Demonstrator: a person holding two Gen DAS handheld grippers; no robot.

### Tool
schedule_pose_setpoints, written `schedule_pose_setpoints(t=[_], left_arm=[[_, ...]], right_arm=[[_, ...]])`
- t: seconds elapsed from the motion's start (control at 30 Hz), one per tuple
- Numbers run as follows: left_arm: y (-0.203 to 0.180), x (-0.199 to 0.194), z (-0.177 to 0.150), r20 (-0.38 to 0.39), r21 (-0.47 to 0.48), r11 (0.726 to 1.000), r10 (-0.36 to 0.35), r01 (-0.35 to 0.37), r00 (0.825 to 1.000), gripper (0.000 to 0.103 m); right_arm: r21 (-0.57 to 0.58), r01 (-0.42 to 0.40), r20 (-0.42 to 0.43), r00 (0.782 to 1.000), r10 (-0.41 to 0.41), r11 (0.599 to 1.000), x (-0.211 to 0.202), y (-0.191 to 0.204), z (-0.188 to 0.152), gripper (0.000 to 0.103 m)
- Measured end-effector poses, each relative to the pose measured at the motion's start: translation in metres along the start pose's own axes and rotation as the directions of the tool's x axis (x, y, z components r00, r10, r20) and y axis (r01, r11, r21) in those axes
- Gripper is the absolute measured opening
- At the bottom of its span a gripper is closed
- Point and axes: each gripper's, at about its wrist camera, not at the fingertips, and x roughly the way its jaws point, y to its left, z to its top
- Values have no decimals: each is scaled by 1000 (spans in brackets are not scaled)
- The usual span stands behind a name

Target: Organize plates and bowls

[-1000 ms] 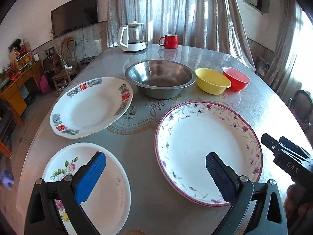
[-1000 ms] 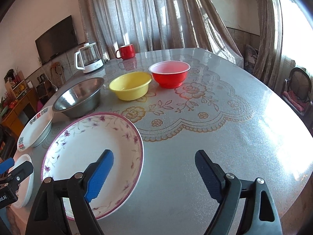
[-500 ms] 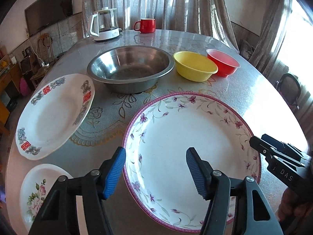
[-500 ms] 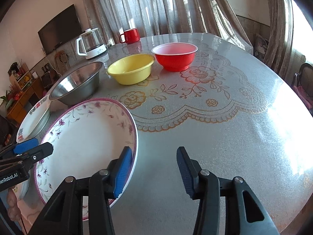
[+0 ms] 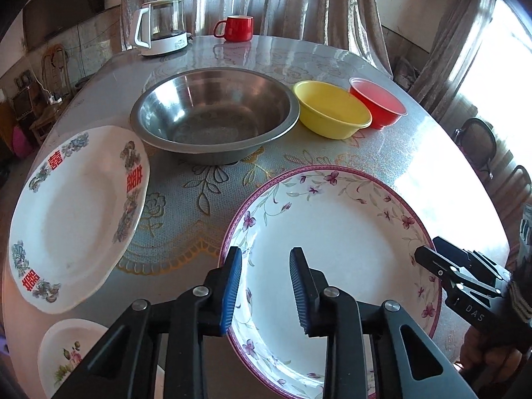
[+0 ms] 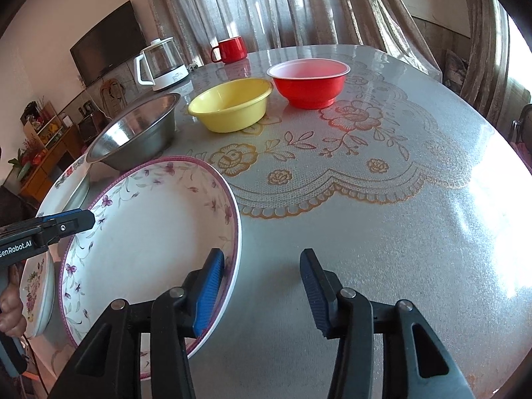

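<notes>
1. Left gripper (image 5: 266, 286) I see parted, its jaws straddling the near-left rim of the purple-flowered plate (image 5: 332, 249).
2. Right gripper (image 6: 262, 289) is parted too, straddling that plate's right rim.
3. Beyond the plate sit the steel bowl (image 5: 214, 113), yellow bowl (image 5: 332, 108) and red bowl (image 5: 377, 101).

A glass kettle (image 5: 163, 26) and a red mug (image 5: 236, 28) are set near each other at the table's (image 6: 382, 232) far edge, before grey curtains (image 5: 299, 0). A television (image 6: 108, 43) is mounted left.
</notes>
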Motion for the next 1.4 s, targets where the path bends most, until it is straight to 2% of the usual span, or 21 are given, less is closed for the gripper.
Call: schedule_pose_setpoints(t=[0.33,0.47,0.57,0.63,0.7,0.77,0.87,0.97,1.0,1.13,1.2,1.27,1.4], left_arm=[[-1,-6,-14,-23,40,999,16,-15,1000,28],[2,-13,-25,-25,-13,1000,-12,12,1000,27],[0,-24,-29,10,-29,999,13,-13,1000,27],[2,-29,-32,28,-61,998,5,-3,1000,27],[-1,-26,-32,21,-44,998,44,-43,999,28],[-2,-13,-31,-19,-41,995,92,-92,996,29],[1,4,-32,-64,-69,994,79,-83,995,29],[-5,11,-36,-62,-39,993,112,-115,992,30],[-6,12,-36,-59,-32,991,126,-128,990,31],[-7,10,-37,-47,-28,989,143,-144,989,31],[-8,9,-37,-41,-26,987,157,-158,987,31],[-8,10,-36,-42,-34,989,140,-142,989,30],[-20,12,-35,-36,-25,992,120,-121,992,31]], right_arm=[[-26,-26,0,1000,26,999,-1,-1,-2,48],[-36,-35,4,999,35,999,-2,-1,-3,48],[-45,-40,6,999,40,998,-2,-1,-3,48],[-46,-44,7,999,44,998,-2,-2,-3,48],[-47,-47,7,999,47,998,-2,-2,-4,48],[-52,-48,6,999,48,998,-2,-1,-4,48],[-59,-54,4,998,55,997,-3,0,-6,48],[-82,-56,4,998,56,995,-4,3,-7,48],[-89,-66,4,998,66,994,-3,4,-8,46],[-119,-122,-11,993,121,985,0,15,-10,22],[-141,-93,2,996,94,986,-1,20,-12,21],[-118,-117,-7,993,116,986,-1,15,-10,21],[-87,-101,-6,995,101,991,-5,3,-6,21]])
